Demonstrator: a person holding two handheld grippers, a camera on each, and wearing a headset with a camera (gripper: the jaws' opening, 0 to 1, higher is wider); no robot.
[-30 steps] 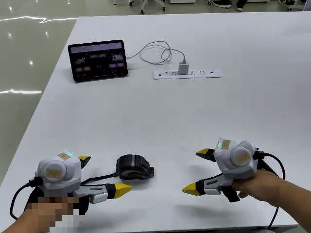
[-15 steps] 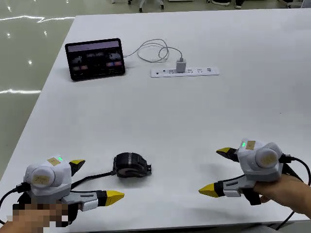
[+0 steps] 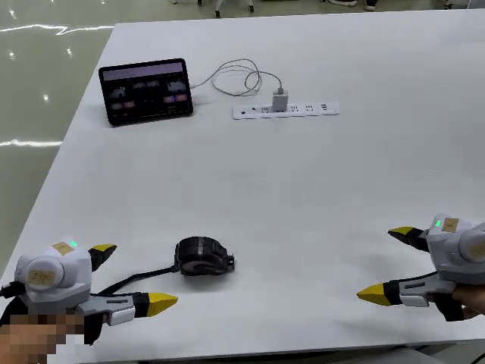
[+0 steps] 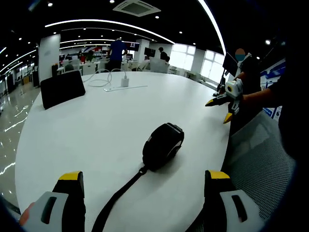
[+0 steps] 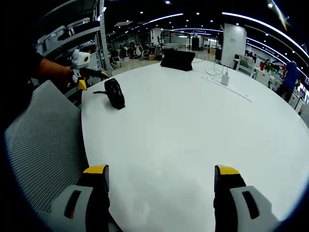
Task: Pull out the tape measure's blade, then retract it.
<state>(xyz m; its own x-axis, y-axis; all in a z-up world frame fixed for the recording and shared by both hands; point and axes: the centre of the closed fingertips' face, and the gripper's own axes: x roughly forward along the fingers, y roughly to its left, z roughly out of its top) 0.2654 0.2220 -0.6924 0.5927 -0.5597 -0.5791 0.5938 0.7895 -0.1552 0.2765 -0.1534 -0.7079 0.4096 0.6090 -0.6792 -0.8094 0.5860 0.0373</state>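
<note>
A black tape measure [image 3: 201,255] lies on the white table [image 3: 303,174] near the front edge, its black strap trailing toward the left gripper; no blade shows outside the case. My left gripper [image 3: 136,274] sits at the front left corner, open, with the tape measure [image 4: 162,144] just ahead of its yellow-tipped jaws and nothing between them. My right gripper [image 3: 392,262] is at the front right, open and empty, far from the tape measure [image 5: 114,93]. The left gripper [image 5: 83,67] also appears small in the right gripper view, and the right gripper [image 4: 223,102] in the left one.
A dark tablet [image 3: 145,90] stands at the back left of the table. A white power strip [image 3: 285,111] with a plugged charger and a looped cable [image 3: 235,76] lies at the back centre. A grey mesh chair [image 5: 43,145] is beside the front edge.
Both grippers have drawn apart: the left one back toward the front left corner, the right one farther to the right. The tape measure has stayed where it lay.
</note>
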